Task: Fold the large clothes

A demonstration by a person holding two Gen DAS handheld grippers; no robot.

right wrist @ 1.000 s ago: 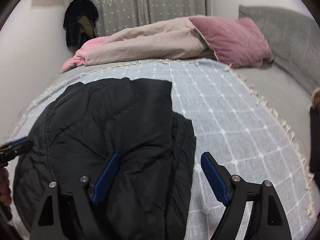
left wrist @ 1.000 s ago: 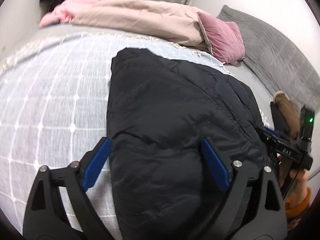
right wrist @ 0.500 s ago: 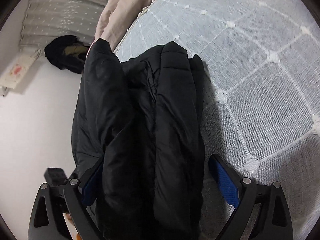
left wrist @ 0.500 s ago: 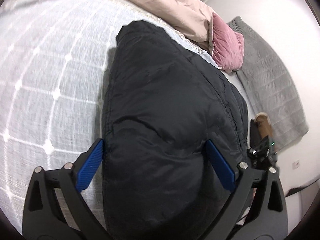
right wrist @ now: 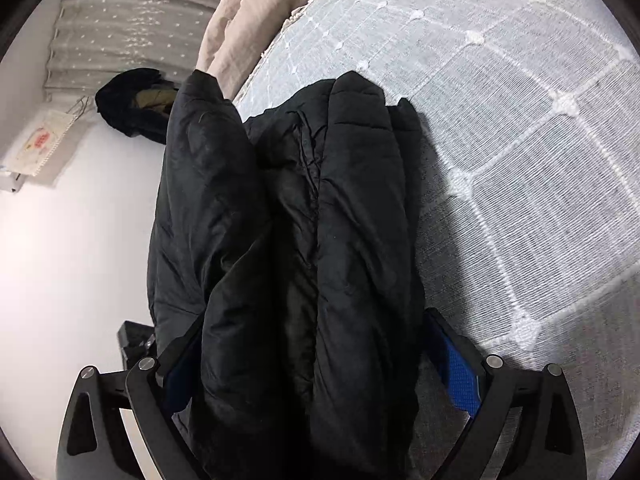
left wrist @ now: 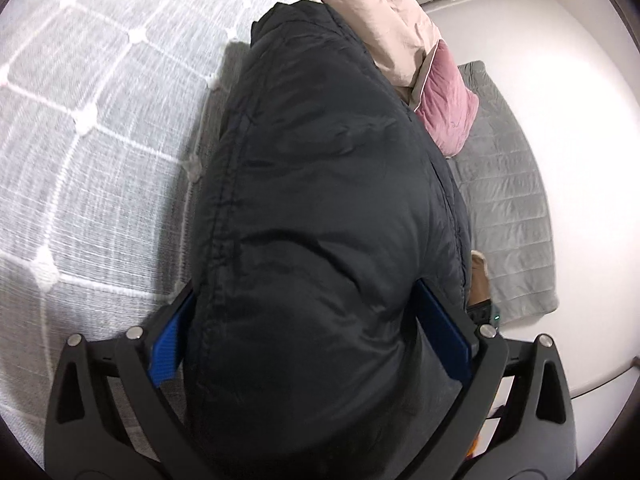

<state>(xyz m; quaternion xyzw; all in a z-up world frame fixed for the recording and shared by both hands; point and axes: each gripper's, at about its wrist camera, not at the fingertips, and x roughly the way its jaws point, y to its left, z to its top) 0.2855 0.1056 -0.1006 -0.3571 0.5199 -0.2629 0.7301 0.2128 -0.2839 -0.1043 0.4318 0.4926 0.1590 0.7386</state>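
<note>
Black padded jacket (left wrist: 320,240) bunched on the checked bedspread (left wrist: 88,128), between wide-spread jaws of left gripper (left wrist: 316,340) and right gripper (right wrist: 320,360); risk: slippery bulk escaping on closing, folded layers springing apart.

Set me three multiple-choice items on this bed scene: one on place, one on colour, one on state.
1. The pink pillow lies: A on the floor; B against the beige duvet; C hung on a hook.
2. The left gripper has pads coloured: A red; B blue; C green.
3. The left gripper's jaws stand: A shut on nothing; B shut on a towel; C wide apart with the black jacket between them.

Key: B, the pillow sits at the duvet's end on the bed; B, both pads show blue beside the dark fabric; C, the jacket's bulk fills the gap between the spread fingers.
</note>
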